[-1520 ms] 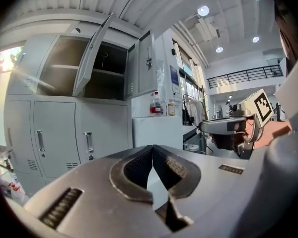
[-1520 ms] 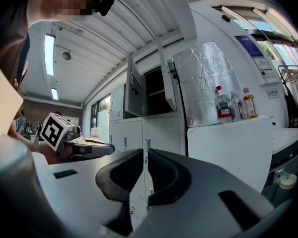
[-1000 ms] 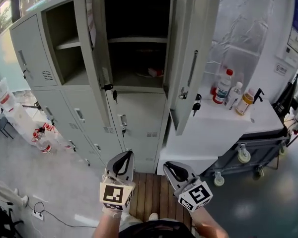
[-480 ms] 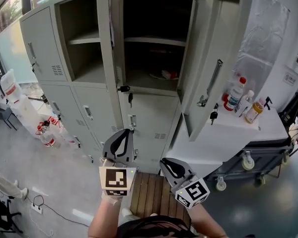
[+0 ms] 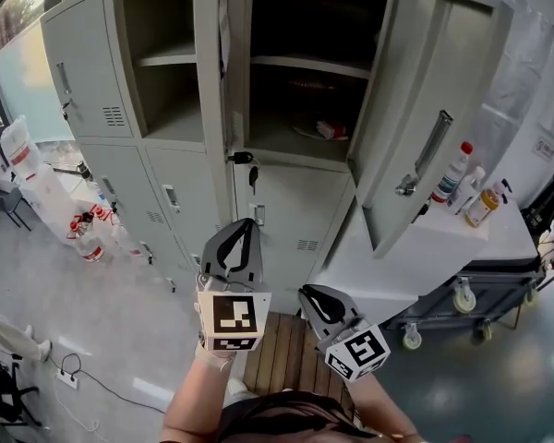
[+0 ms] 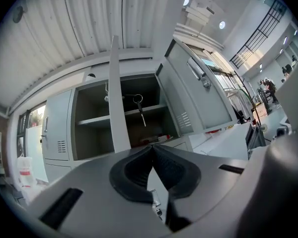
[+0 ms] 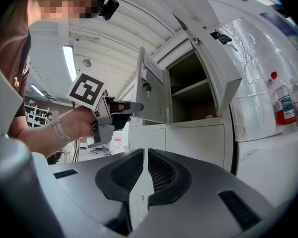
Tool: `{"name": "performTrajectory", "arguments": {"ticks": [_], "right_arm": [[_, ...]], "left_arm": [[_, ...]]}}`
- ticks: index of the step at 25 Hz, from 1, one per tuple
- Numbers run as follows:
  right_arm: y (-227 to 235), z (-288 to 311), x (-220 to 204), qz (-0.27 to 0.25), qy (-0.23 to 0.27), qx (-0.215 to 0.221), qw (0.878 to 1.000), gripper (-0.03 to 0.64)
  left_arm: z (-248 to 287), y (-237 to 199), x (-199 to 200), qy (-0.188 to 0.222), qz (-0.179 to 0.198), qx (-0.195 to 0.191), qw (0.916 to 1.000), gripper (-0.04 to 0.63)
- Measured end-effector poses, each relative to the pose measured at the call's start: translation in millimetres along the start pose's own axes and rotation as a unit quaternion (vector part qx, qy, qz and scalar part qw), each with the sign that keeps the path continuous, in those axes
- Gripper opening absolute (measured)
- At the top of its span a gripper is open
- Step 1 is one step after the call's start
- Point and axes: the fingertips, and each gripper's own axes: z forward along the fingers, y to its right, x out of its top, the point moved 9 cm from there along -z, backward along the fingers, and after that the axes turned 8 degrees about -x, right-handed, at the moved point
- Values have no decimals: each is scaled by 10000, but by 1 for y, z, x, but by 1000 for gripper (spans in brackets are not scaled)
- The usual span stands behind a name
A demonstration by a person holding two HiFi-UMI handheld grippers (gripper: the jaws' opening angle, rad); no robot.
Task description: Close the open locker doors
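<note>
Two locker doors hang open ahead of us; the left door (image 5: pixel 209 109) is edge-on, the right door (image 5: pixel 443 90) swung wide; thin steel, probably light and stiff, best pushed on the flat face; left gripper (image 5: pixel 247 224) and right gripper (image 5: pixel 308 294) are pinched together, empty.

The head view looks steeply down on the lockers (image 5: pixel 295 206), the left gripper (image 5: pixel 247 227) and the right gripper (image 5: pixel 307 295), while each gripper view faces those lockers level, close behind its own jaws.
</note>
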Motion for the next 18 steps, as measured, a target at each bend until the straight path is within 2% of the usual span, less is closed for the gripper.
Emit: {"name": "performTrajectory", "arguments": {"ticks": [9, 18], "right_arm": [[-17, 28, -3, 5, -88, 133, 9999, 55], [-40, 60, -4, -65, -177, 132, 9997, 55]], "left_arm": [[-14, -49, -22, -207, -165, 322, 9991, 18], [-21, -125, -51, -397, -364, 866, 9948, 18]]}}
